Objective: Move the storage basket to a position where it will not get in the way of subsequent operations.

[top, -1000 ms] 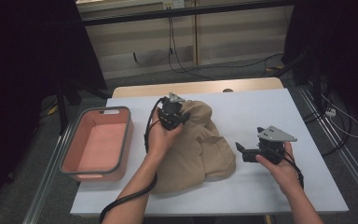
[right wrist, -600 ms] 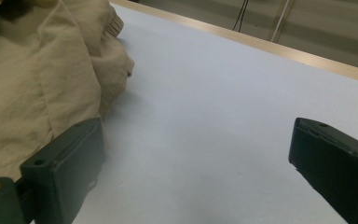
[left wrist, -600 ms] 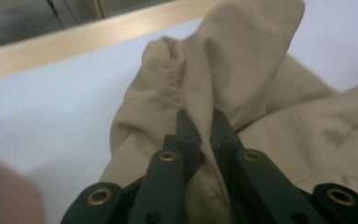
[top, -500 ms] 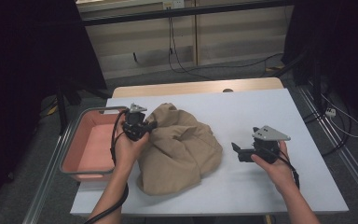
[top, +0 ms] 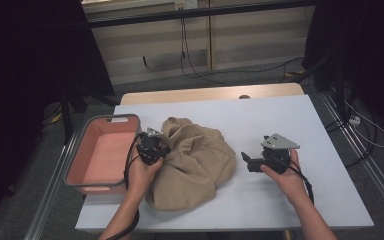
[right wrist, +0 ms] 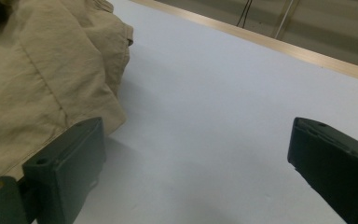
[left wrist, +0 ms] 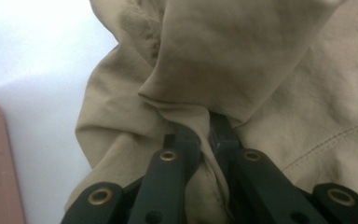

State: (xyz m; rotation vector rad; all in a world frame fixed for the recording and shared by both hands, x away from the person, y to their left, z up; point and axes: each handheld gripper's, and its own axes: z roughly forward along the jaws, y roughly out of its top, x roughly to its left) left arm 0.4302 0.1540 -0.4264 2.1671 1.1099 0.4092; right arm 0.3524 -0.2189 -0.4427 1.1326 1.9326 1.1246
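1. While clamped on a fold of the tan garment (left wrist: 261, 84), left gripper (top: 152, 148) now sits at the cloth's left edge, just beside the pink basket (top: 75, 165); a second ago held over the middle of the heap, farther toward the table's centre.
2. Seen in the left gripper view: jaws pinched nearly together with a ridge of fabric squeezed between them, so a firm hold, not a mere touch.
3. Garment (top: 195, 160) dragged leftward with that hand; now bunched on the white table (top: 290, 125), its left side near the basket's rim, possibly touching it, though hard to tell from above.
4. Right gripper (top: 252, 161) kept to much the same spot, just right of the garment, held low over the table by the right hand (top: 285, 175).
5. Seen in the right gripper view: jaws spread wide with bare table between them and the cloth's edge (right wrist: 51, 84) beside the left jaw; nothing held.
6. Judged from this: garment on its way toward the basket, not yet inside; most of the cloth on the table, so a lift over the rim likely needed, perhaps with the free gripper taking the trailing side.
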